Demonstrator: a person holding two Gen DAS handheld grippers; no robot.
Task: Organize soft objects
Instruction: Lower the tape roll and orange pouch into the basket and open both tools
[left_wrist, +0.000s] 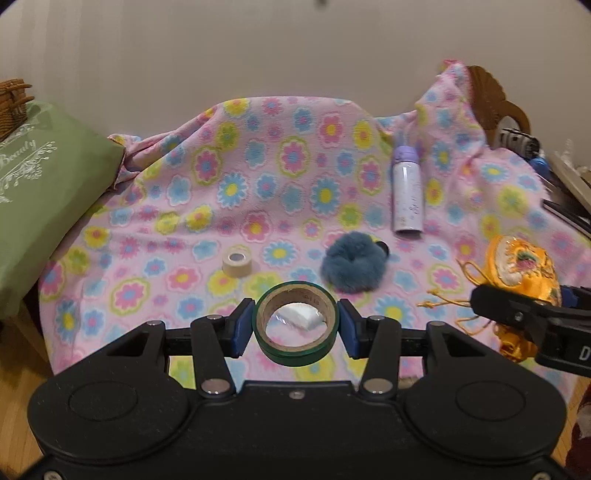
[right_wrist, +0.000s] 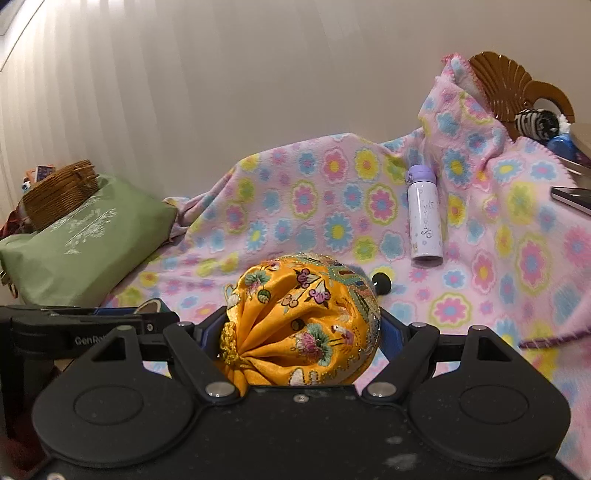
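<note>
- Grip on both sides: the left gripper (left_wrist: 295, 325) is clamped across the outer wall of a green tape roll (left_wrist: 294, 326), held ring-up above the near edge of the flowered blanket (left_wrist: 288, 155); the right gripper (right_wrist: 299, 332) is clamped on a yellow embroidered pouch (right_wrist: 303, 317), its gathered neck toward the camera, likely to keep the soft body from sagging.
- Still lying on the blanket: a blue fluffy scrunchie (left_wrist: 352, 266) near the middle, a small beige tape roll (left_wrist: 238, 264) left of it, and a lilac bottle (left_wrist: 406, 192) behind.
- Open room lies toward the blanket's far left, before the green pillow (left_wrist: 44, 206); the right edge is crowded.
</note>
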